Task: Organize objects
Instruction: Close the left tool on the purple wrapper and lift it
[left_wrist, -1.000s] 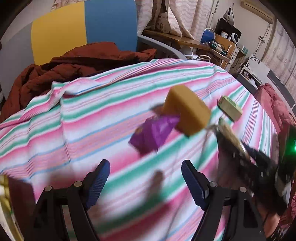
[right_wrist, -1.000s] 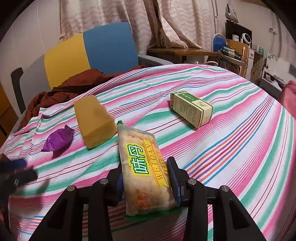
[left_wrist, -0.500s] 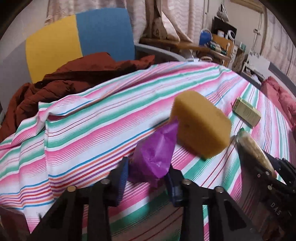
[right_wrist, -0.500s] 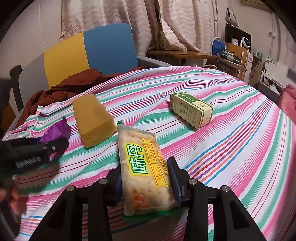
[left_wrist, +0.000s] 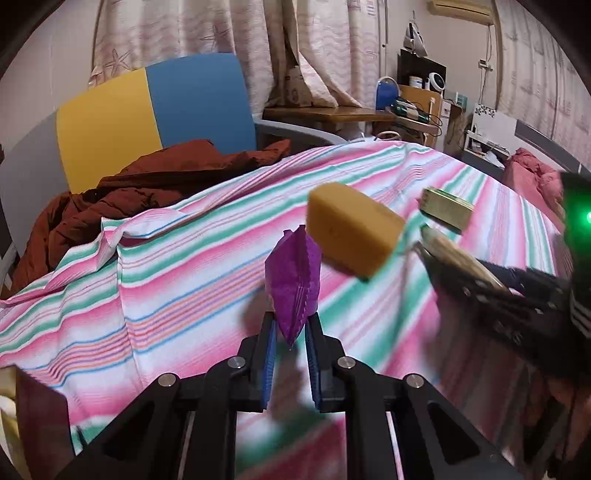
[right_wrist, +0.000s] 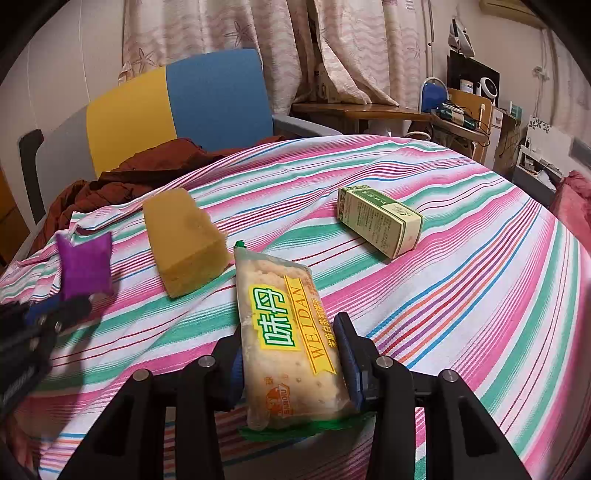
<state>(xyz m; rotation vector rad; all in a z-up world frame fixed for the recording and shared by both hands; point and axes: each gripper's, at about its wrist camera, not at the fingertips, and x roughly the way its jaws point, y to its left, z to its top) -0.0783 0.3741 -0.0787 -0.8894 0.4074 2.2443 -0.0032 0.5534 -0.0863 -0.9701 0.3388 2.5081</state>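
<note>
My left gripper is shut on the lower tip of a small purple packet, which stands up above the striped cloth. From the right wrist view the same purple packet shows at the far left with the left gripper under it. My right gripper is shut on a cracker packet with yellow and green print, held just over the cloth. A yellow sponge block lies between the two packets. A green and cream box lies further right.
A striped tablecloth covers the round table. Behind it stands a blue and yellow chair with a brown jacket draped over it. A cluttered wooden desk and curtains are at the back right.
The left gripper moved up to the purple packet, closed on it and raised it upright off the cloth. The right gripper and its cracker packet stayed put.
</note>
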